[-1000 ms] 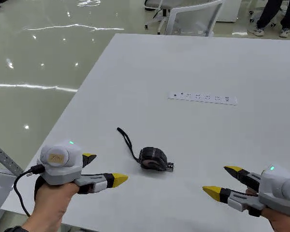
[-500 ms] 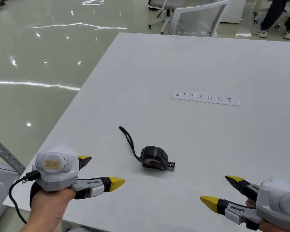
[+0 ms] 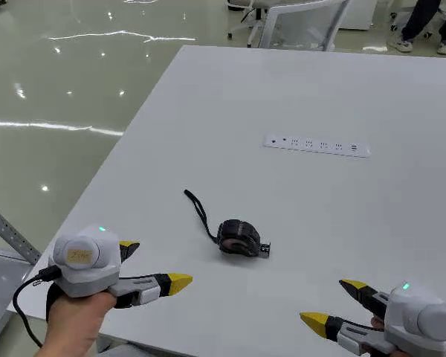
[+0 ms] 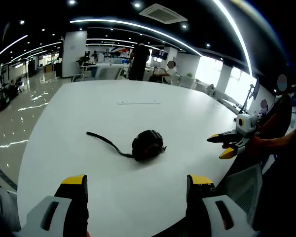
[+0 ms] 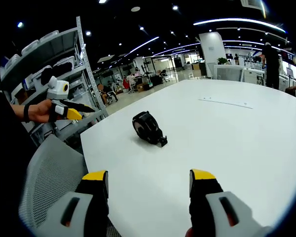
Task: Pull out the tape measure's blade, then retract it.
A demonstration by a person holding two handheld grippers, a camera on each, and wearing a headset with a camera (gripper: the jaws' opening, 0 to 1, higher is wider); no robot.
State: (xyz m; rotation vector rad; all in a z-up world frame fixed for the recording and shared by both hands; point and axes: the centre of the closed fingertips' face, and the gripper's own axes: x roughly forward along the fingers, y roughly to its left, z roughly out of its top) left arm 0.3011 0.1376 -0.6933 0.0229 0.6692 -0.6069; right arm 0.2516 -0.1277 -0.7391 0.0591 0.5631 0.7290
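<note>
I see the black, rounded tape measure [image 3: 240,239] lying on the white tabletop [image 3: 342,89] just below the centre of the head view. No blade shows outside its case; only the small metal hook shows, at its lower right side. Its black wrist strap [image 3: 199,211] trails across the table toward the upper left, ending in a small loop.

My left gripper [image 3: 156,262], grey-bodied with yellow-tipped fingers, sits at the lower left of the head view. It is held in a hand whose wrist has a black cable looping past it. Its fingers are spread wide apart with nothing between them, and they point toward the right of the frame. In the left gripper view the tape measure lies ahead of the two tips, a little above the frame's centre and well apart from them.

My right gripper [image 3: 333,303] is at the lower right corner of the head view, and its yellow tips point left. Its fingers are likewise spread and hold nothing. In the right gripper view the tape measure sits ahead at the middle of the frame, well clear of the tips, with its hook end turned toward the camera.

A long white power strip [image 3: 317,146] lies flat on the table, above and to the right of the tape measure and well apart from it. A white mesh chair [image 3: 301,26] stands against the table's far edge at the top of the head view. The glossy pale floor [image 3: 59,89] fills the left side.
</note>
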